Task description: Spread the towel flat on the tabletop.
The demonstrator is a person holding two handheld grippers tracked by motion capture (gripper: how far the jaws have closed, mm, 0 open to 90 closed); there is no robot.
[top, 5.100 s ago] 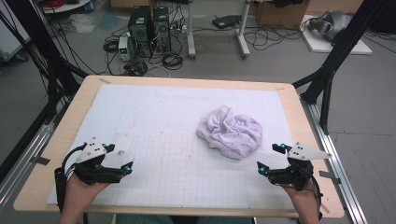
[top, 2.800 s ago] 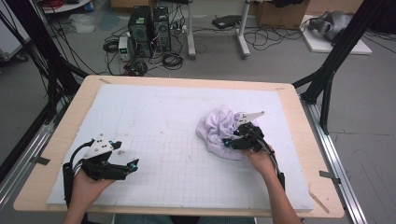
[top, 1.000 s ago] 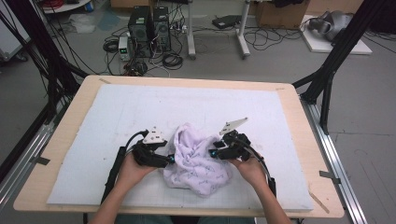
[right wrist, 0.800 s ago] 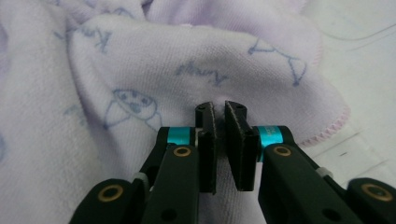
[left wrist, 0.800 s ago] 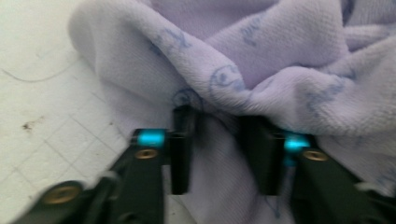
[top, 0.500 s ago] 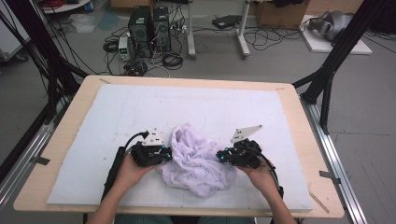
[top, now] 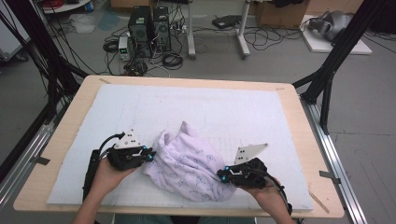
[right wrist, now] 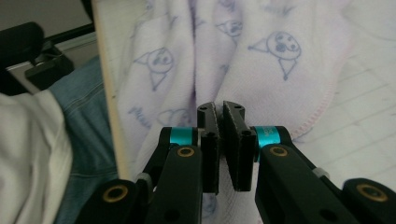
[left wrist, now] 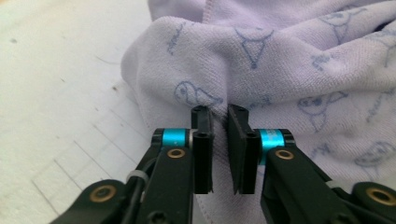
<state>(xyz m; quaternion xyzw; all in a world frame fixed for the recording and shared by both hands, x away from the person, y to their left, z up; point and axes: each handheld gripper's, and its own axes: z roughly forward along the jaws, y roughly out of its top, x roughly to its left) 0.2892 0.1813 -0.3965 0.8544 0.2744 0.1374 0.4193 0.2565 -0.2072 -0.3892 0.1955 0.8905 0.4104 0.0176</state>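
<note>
lilac terry towel — crumpled, cat-printed — pinched by left gripper and right gripper fingers.

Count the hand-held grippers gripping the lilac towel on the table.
2: left hand-held gripper pinches the lilac towel at its left edge; right hand-held gripper pinches its right edge.

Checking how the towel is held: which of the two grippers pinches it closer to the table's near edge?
The right gripper, clamped on the lilac towel at its near right corner. The left gripper grips the towel's left side, farther up the white mat.
</note>
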